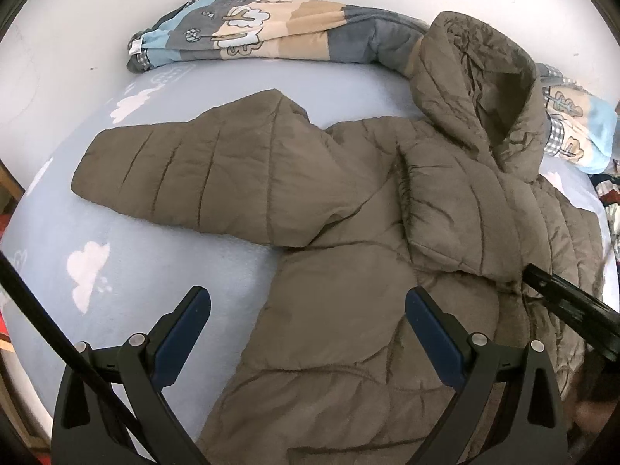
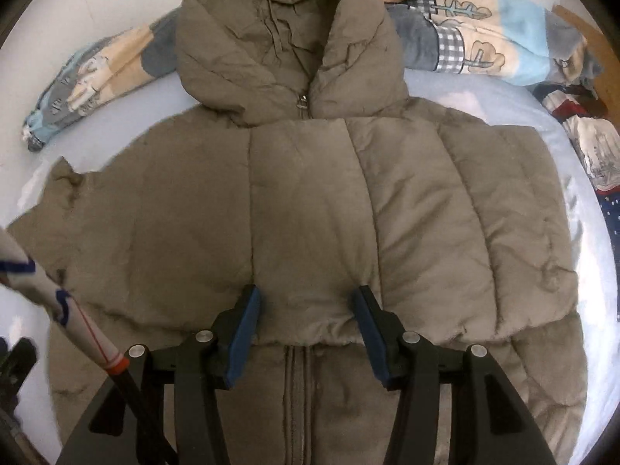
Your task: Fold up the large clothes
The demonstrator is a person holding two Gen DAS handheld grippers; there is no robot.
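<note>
An olive-brown puffer jacket (image 1: 348, 232) with a hood (image 1: 480, 77) lies front up on a light blue bed. Its left sleeve (image 1: 186, 178) stretches out flat to the left. The other sleeve is folded across the chest (image 2: 310, 213), its cuff edge over the zipper (image 2: 298, 379). My left gripper (image 1: 306, 310) is open and empty above the jacket's lower left body. My right gripper (image 2: 306, 306) is open, its fingers on either side of the folded sleeve's cuff edge, holding nothing. The right gripper's black finger shows in the left wrist view (image 1: 562, 298).
A rolled patterned quilt (image 1: 248, 31) lies along the white wall behind the hood, also in the right wrist view (image 2: 484, 35). The blue sheet (image 1: 116, 271) has white cloud prints. More patterned fabric (image 2: 589, 147) lies at the bed's right side.
</note>
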